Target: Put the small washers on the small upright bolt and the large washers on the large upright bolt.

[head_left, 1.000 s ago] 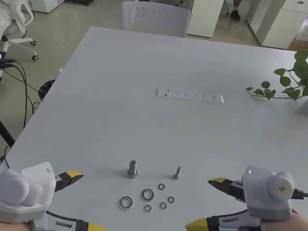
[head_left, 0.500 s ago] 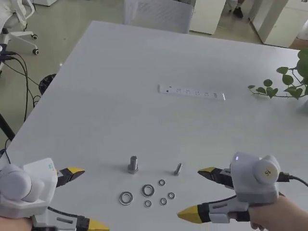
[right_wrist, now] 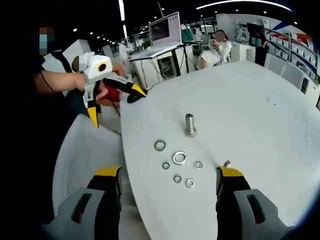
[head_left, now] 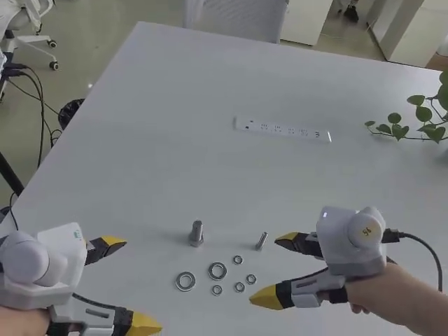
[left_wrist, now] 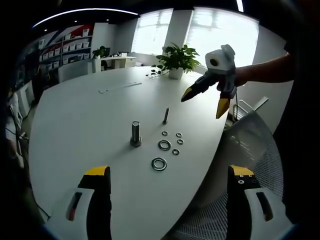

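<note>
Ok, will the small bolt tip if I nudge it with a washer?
Likely, yes: the small bolt is thin and tall for its base, standing free. It looks like rigid metal, so it would probably topple and roll rather than bend.

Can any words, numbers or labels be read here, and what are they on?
"14" or "54", a blurred two-digit number, cannot tell which: on the round cap of the right gripper.
Tiny marks along the power strip: too small to read.
Teal mark on the left gripper: too small to read.
</note>
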`<state>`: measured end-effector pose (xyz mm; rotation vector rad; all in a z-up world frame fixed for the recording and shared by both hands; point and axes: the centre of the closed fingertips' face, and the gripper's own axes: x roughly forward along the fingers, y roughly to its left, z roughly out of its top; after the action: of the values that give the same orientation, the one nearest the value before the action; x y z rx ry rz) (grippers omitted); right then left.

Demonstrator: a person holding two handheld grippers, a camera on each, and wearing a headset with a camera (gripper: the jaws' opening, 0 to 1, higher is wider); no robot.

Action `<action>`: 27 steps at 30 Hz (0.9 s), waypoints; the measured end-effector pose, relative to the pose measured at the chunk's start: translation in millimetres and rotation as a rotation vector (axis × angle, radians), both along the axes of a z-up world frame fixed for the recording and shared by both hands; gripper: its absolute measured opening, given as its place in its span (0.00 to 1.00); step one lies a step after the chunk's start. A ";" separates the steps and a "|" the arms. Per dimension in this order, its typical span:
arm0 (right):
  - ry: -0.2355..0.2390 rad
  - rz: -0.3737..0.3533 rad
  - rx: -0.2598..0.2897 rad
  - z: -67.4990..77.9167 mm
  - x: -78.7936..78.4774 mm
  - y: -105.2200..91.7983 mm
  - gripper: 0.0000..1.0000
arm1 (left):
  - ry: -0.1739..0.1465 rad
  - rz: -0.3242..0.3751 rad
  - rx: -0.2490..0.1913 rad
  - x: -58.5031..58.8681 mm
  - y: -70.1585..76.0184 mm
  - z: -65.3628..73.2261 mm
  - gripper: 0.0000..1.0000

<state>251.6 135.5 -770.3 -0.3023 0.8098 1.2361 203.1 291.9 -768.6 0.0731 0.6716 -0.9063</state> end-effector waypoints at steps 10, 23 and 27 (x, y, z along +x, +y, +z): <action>0.009 0.057 -0.062 -10.5 9.3 13.5 0.75 | -0.001 -0.008 -0.002 1.0 0.2 -0.9 0.97; 0.024 0.123 -0.140 -31.4 12.9 26.5 0.72 | 0.012 -0.016 0.013 -0.2 4.3 -7.3 0.97; 0.022 0.147 -0.178 -40.3 14.9 29.9 0.70 | 0.015 -0.026 0.029 -0.3 6.5 -11.7 0.97</action>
<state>266.5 165.4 -810.7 -0.5009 0.9316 1.3085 202.9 298.4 -780.3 0.1011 0.6990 -0.9226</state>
